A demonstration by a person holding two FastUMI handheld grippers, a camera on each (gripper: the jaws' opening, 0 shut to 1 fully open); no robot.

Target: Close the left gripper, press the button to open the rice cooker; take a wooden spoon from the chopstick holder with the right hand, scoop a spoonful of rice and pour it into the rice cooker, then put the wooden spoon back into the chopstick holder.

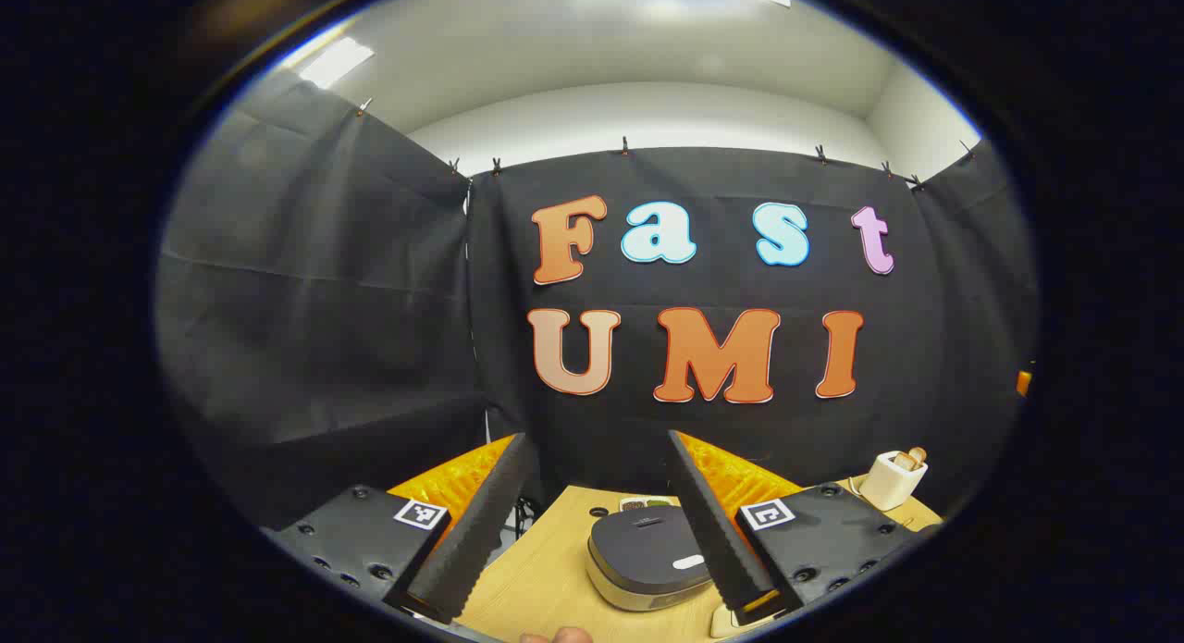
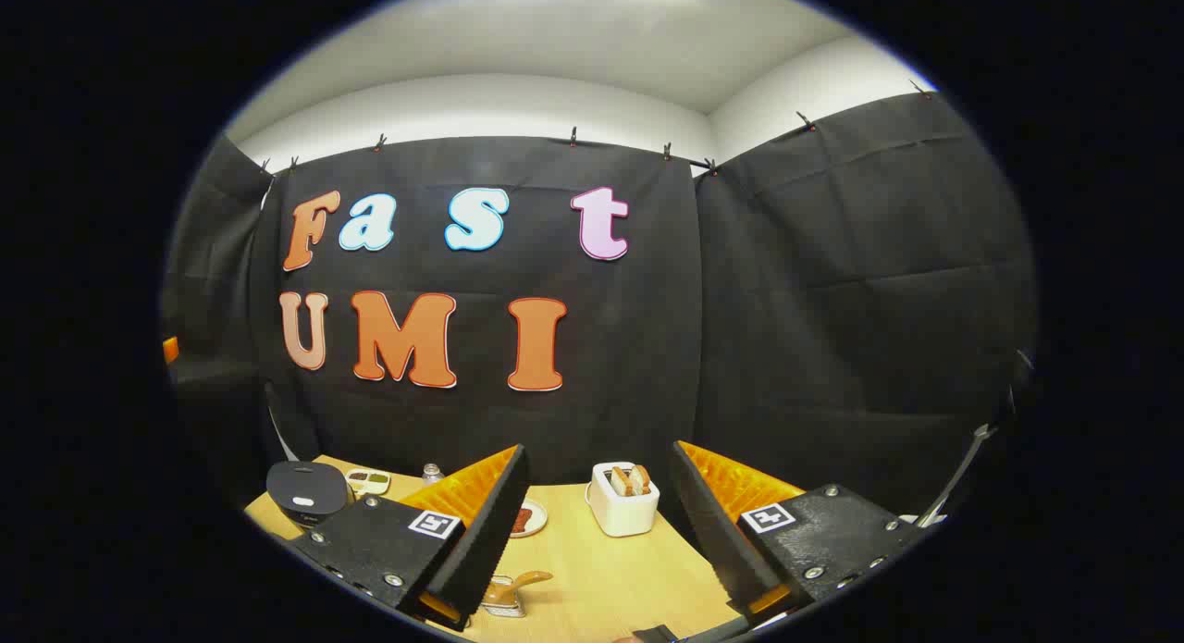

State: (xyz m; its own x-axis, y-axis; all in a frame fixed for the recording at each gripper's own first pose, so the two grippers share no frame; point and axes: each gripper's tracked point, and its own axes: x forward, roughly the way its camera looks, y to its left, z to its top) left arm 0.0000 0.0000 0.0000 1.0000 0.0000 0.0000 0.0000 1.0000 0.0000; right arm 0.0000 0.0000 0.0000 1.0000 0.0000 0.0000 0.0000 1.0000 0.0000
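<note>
The rice cooker [image 1: 647, 555], cream with a dark shut lid and a pale button [image 1: 689, 562], stands on the wooden table [image 1: 527, 578] just beyond my left gripper [image 1: 597, 608]. That gripper hangs above the table, open, with nothing between its fingers. The white chopstick holder [image 1: 893, 478] with wooden handles [image 1: 911, 456] poking out stands far right. In the right gripper view the holder [image 2: 624, 501] is straight ahead and the cooker [image 2: 305, 490] far left. My right gripper [image 2: 601, 611] is open and empty.
A small divided dish [image 2: 368, 481] and a little jar [image 2: 430, 474] stand behind the cooker. A reddish saucer [image 2: 523, 520] lies near the holder, and a brown object [image 2: 513, 587] lies on the table [image 2: 601, 560] close to my right gripper. A fingertip [image 1: 555, 636] shows at the bottom edge.
</note>
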